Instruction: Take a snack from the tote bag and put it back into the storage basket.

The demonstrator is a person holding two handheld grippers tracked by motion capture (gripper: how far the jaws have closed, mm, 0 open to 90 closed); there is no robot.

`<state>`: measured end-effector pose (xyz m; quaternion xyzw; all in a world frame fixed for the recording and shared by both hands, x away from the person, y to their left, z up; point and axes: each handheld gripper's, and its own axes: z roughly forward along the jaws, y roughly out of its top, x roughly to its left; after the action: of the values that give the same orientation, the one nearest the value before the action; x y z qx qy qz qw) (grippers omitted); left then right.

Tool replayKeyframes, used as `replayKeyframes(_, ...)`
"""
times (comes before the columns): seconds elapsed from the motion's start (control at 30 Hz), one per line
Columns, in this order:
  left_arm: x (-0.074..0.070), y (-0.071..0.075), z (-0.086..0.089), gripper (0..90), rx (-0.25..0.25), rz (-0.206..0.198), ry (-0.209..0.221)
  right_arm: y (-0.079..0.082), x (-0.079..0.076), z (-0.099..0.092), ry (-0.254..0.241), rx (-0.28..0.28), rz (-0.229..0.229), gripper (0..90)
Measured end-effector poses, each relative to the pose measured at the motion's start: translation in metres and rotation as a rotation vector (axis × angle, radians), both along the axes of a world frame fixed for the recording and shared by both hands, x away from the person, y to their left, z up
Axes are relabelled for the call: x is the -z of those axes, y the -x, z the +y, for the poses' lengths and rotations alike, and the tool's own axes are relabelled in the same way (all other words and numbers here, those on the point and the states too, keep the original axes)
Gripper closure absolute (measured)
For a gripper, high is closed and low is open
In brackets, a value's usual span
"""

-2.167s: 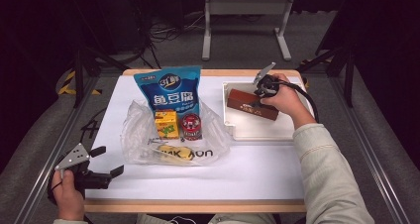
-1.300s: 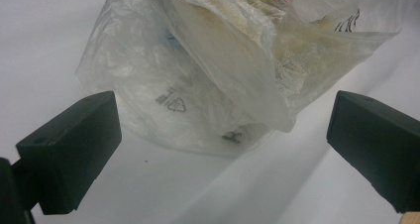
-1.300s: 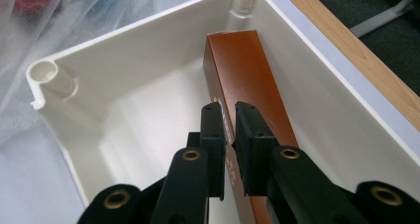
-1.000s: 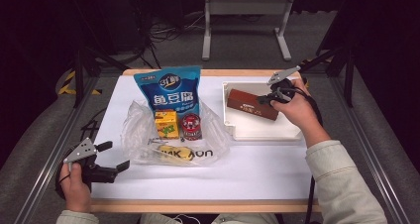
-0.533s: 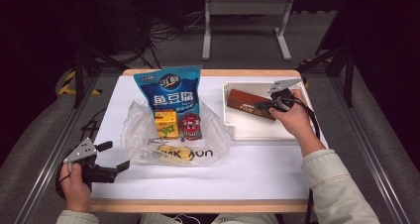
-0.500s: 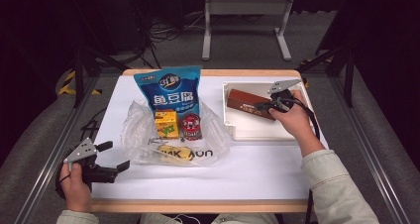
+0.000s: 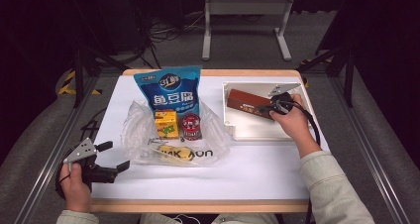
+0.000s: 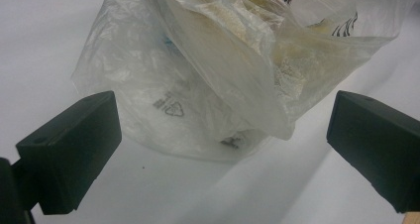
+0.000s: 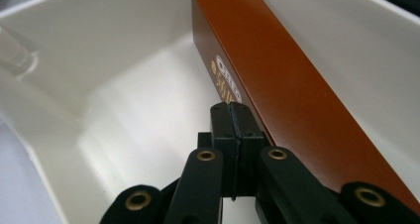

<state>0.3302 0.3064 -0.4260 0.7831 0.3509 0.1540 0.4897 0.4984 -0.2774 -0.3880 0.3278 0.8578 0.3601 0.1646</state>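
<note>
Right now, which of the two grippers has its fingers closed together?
The right gripper, over the white tray beside the brown box: its fingers touch. The left gripper, at the table's near-left corner, stands wide open.

High camera looked forward and down on the desk (image 7: pixel 257 174), left camera sat close to the plastic bag (image 8: pixel 208 75), right camera inside the white tray (image 9: pixel 114 60)

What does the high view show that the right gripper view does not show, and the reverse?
High view alone: the blue snack bag, the clear plastic bag holding a yellow carton and a red can, and the open left tool. Right gripper view alone: the right tool with its jaws pressed together beside the box. Both: the brown box inside the white tray.
</note>
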Motion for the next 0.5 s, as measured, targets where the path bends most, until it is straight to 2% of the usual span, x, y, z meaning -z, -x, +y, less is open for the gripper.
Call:
replayKeyframes(0.3,0.0002,-0.0002,-0.0006,1.0,0.002,0.000,0.001,-0.0038,0.0079,-0.0077,0.030,0.074,0.017,90.0)
replayKeyframes(0.5,0.0003,-0.0003,-0.0007,1.0,0.006,-0.001,0.001,-0.0088,0.0091,-0.0100,0.049,0.121,0.000,89.9)
